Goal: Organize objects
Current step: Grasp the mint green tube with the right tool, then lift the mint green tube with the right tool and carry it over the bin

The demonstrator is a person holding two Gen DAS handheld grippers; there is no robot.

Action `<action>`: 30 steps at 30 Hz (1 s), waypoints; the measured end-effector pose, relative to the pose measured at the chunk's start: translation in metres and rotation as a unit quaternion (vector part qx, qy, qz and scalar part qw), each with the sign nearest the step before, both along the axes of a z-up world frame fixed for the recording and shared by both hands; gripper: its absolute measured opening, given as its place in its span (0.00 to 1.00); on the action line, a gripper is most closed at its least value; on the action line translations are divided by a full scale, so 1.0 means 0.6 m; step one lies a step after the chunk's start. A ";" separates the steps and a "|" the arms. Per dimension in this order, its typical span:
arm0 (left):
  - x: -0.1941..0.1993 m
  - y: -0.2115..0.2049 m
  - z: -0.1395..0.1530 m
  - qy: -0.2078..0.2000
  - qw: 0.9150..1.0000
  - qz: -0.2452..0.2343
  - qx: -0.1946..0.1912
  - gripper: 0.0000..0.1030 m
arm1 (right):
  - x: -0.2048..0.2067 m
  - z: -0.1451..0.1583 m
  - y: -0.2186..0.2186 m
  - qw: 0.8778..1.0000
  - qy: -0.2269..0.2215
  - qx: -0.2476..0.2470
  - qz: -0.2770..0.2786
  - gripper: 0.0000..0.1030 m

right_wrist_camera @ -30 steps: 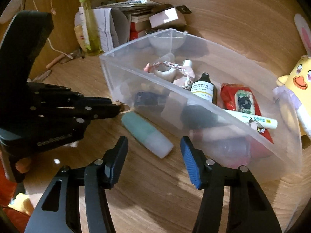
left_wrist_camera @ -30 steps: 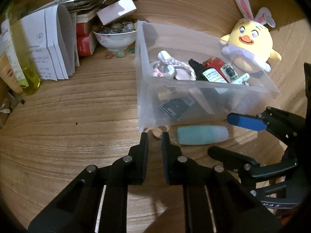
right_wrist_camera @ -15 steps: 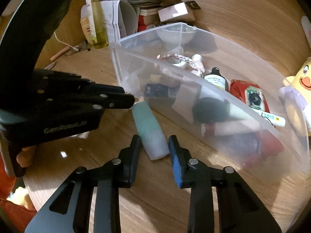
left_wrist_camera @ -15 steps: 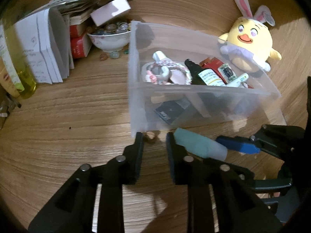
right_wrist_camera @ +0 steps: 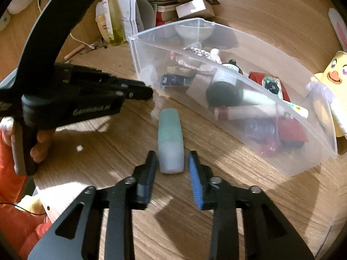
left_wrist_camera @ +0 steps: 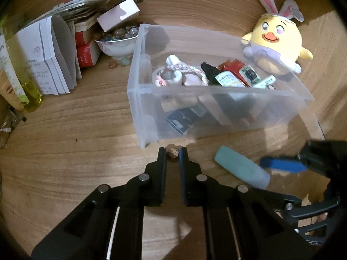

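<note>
My left gripper [left_wrist_camera: 172, 155] pointed steeply down at table [left_wrist_camera: 65, 147], jaws pinched on small brown nut [left_wrist_camera: 172, 153] just before clear bin [left_wrist_camera: 219, 117]. My right gripper [right_wrist_camera: 172, 162] had just been opening, jaws straddling pale end of teal tube [right_wrist_camera: 170, 134] lying on table, not pressing. Right view alone showed "GenRobot.AI" on left gripper body, and hand [right_wrist_camera: 42, 143] gripping its handle.

The plush [right_wrist_camera: 331, 80] is cut off at the right wrist view's edge. The bin's [left_wrist_camera: 216, 108] frosted wall blurs the things lying low inside. The right claw's [left_wrist_camera: 279, 166] blue pad is smeared, and the bottle labels are unreadable.
</note>
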State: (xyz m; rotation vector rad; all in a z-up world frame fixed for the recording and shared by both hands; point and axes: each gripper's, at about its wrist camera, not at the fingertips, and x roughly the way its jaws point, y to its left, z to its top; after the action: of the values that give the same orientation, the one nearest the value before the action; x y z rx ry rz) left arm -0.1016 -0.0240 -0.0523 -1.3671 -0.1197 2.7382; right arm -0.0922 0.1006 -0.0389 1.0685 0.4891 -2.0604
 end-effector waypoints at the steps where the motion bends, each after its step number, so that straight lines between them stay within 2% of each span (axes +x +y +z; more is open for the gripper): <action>1: 0.005 0.002 0.000 0.000 1.000 -0.003 -0.002 0.10 | 0.000 0.000 -0.001 1.000 0.001 -0.001 0.000 0.38; 3: 0.017 0.006 0.000 -0.001 1.000 -0.010 -0.007 0.10 | -0.003 0.001 -0.005 1.000 0.002 -0.004 0.001 0.41; 9: 0.035 0.013 0.000 -0.004 0.999 -0.015 -0.033 0.13 | -0.016 -0.002 -0.012 1.000 0.002 -0.007 -0.008 0.42; 11: 0.035 0.011 0.000 -0.004 0.999 -0.015 -0.031 0.21 | -0.022 -0.003 -0.014 1.000 0.004 -0.009 -0.014 0.42; 15: 0.032 0.011 0.001 -0.005 1.000 -0.015 -0.026 0.29 | -0.031 -0.005 -0.015 1.000 0.004 -0.013 -0.024 0.41; 18: 0.023 0.012 0.000 -0.002 1.000 -0.011 -0.026 0.29 | -0.028 -0.005 -0.017 1.000 0.012 -0.011 -0.022 0.28; 19: 0.024 0.012 0.000 0.000 1.000 -0.010 -0.027 0.25 | -0.027 -0.005 -0.017 1.000 0.015 -0.009 -0.020 0.23; 20: 0.023 0.012 0.000 0.002 1.000 -0.009 -0.028 0.12 | -0.025 -0.006 -0.017 1.000 0.016 -0.008 -0.018 0.22; 22: 0.022 0.013 0.000 0.005 0.999 -0.008 -0.036 0.12 | -0.019 -0.005 -0.015 1.000 0.022 -0.011 -0.016 0.22; 30: 0.043 -0.001 0.018 0.024 0.999 0.009 -0.021 0.12 | -0.002 0.023 0.006 0.998 0.038 -0.041 -0.022 0.22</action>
State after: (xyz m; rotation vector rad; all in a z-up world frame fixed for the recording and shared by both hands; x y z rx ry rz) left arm -0.0760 -0.0243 -0.0418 -1.3151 -0.0735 2.8017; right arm -0.0932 0.1043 -0.0253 0.9642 0.4193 -2.1473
